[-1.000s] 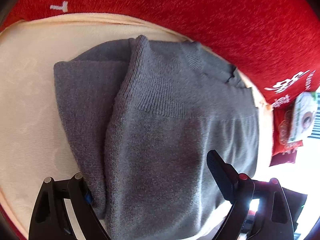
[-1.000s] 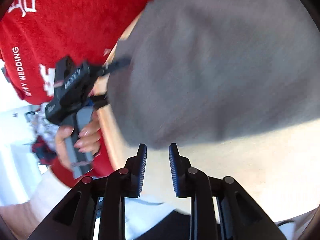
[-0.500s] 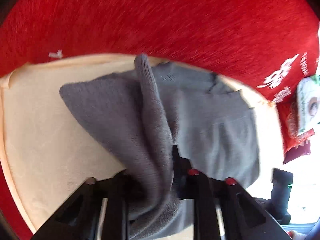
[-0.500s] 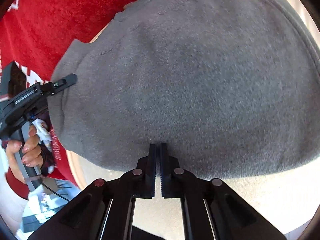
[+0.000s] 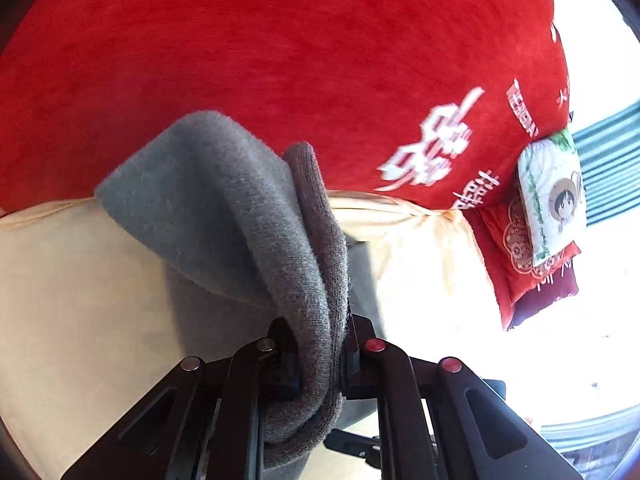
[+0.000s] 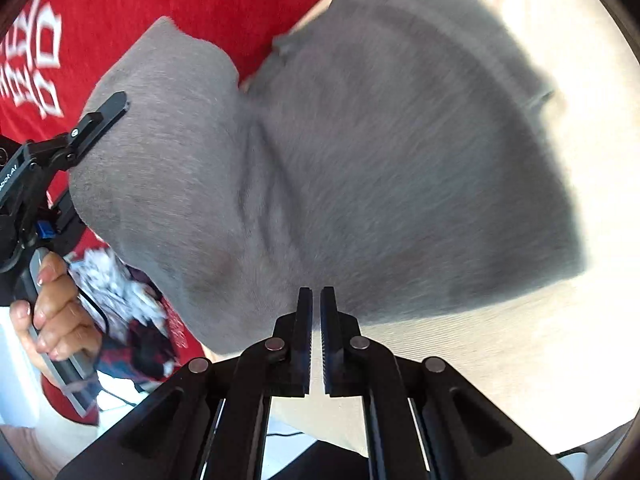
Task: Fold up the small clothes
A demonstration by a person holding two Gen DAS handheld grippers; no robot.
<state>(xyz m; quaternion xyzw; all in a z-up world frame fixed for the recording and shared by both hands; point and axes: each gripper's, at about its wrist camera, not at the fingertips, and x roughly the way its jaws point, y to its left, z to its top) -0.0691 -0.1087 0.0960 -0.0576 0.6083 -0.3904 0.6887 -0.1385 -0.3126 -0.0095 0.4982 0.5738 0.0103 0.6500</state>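
A grey knit sweater (image 5: 240,216) lies partly on a cream cushion (image 5: 72,304). My left gripper (image 5: 316,344) is shut on a thick bunch of the sweater's edge and holds it lifted, so the cloth drapes over the fingers. In the right wrist view the sweater (image 6: 380,160) spreads across the cushion (image 6: 500,340), with its left part raised by the left gripper (image 6: 102,114). My right gripper (image 6: 316,300) has its jaws nearly together at the sweater's near edge; whether cloth sits between them is not visible.
A red plush blanket with white lettering (image 5: 320,60) lies behind the cushion. A small cartoon-print pillow (image 5: 554,196) and red cushions (image 5: 532,272) sit at the right. A person's hand (image 6: 52,304) holds the left gripper's handle.
My left gripper closed on the sweater's edge and lifted it up and toward the far side. My right gripper closed and moved in to the sweater's near edge.
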